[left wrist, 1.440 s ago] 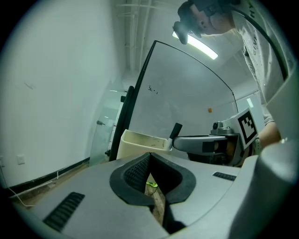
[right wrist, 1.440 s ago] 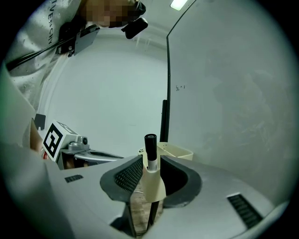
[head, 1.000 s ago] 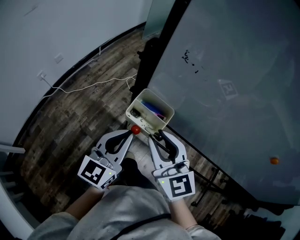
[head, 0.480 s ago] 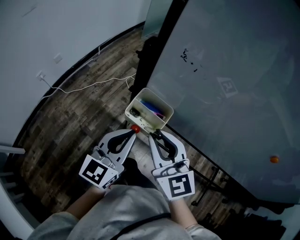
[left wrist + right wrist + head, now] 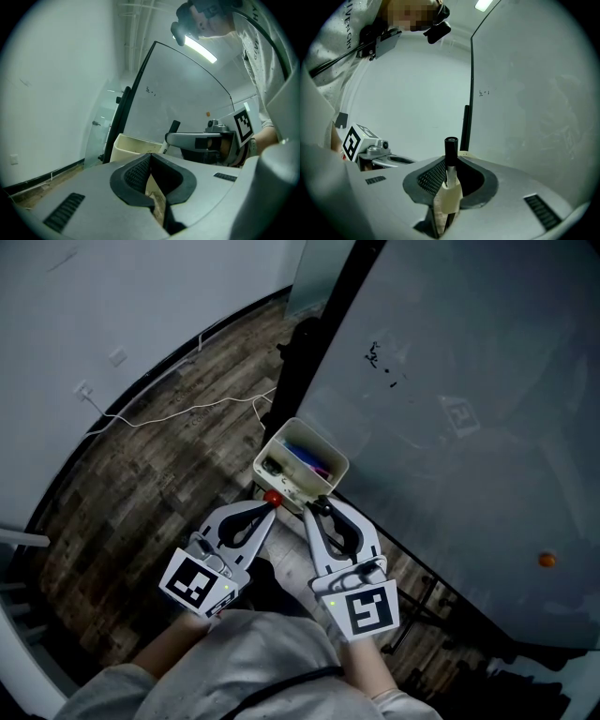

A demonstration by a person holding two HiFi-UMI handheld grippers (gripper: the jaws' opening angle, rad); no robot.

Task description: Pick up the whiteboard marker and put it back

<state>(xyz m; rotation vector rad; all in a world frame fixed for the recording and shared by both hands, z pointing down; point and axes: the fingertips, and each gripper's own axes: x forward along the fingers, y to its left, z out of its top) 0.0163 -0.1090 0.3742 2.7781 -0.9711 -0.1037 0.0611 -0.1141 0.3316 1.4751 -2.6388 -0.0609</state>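
Wood flooring [image 5: 141, 484] lies below a whiteboard [image 5: 469, 362] fitted with a cream box [image 5: 291, 486]. Just short of the box, the marker [image 5: 450, 150] is clamped upright in the right gripper [image 5: 317, 509] — jaws just closed on it. The left gripper [image 5: 270, 506] is held beside the box, jaws together, empty.

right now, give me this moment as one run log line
right gripper: just closed on whiteboard marker, cap up | left gripper: shut, empty | tray: ahead of both

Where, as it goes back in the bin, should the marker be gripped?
The marker: grip its white barrel just under the black cap, pads from either side, since it stands upright, thin and round. The right tool has just closed on it there.
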